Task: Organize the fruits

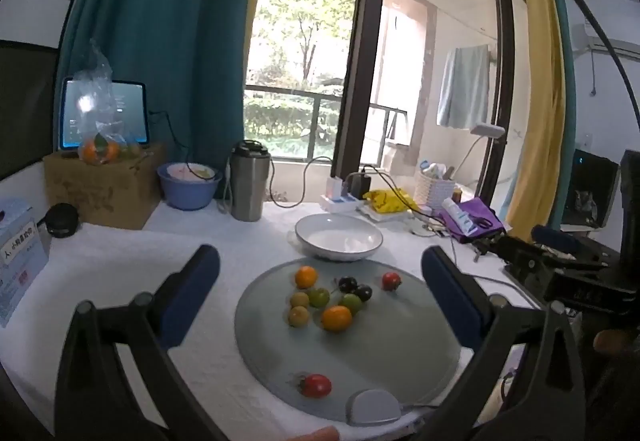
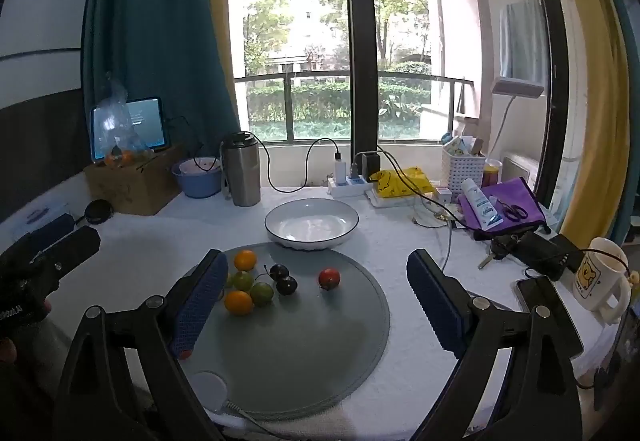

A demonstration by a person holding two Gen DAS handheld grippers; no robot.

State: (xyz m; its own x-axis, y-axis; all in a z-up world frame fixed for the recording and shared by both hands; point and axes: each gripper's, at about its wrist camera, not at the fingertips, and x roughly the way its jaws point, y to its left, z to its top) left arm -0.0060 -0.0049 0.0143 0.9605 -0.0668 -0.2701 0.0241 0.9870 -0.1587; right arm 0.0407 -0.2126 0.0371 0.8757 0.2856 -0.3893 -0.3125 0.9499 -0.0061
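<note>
A round grey mat lies on the white table. On it sit two oranges, green fruits, two dark cherries, a red tomato at the far side and another red tomato at the near edge. An empty white bowl stands just behind the mat. My left gripper is open above the mat. My right gripper is open above the mat, its left finger over the fruit cluster's left side.
A steel tumbler, a blue bowl, a cardboard box with a tablet and bagged oranges stand at the back left. A power strip, white basket, purple pouch, phone and mug crowd the right.
</note>
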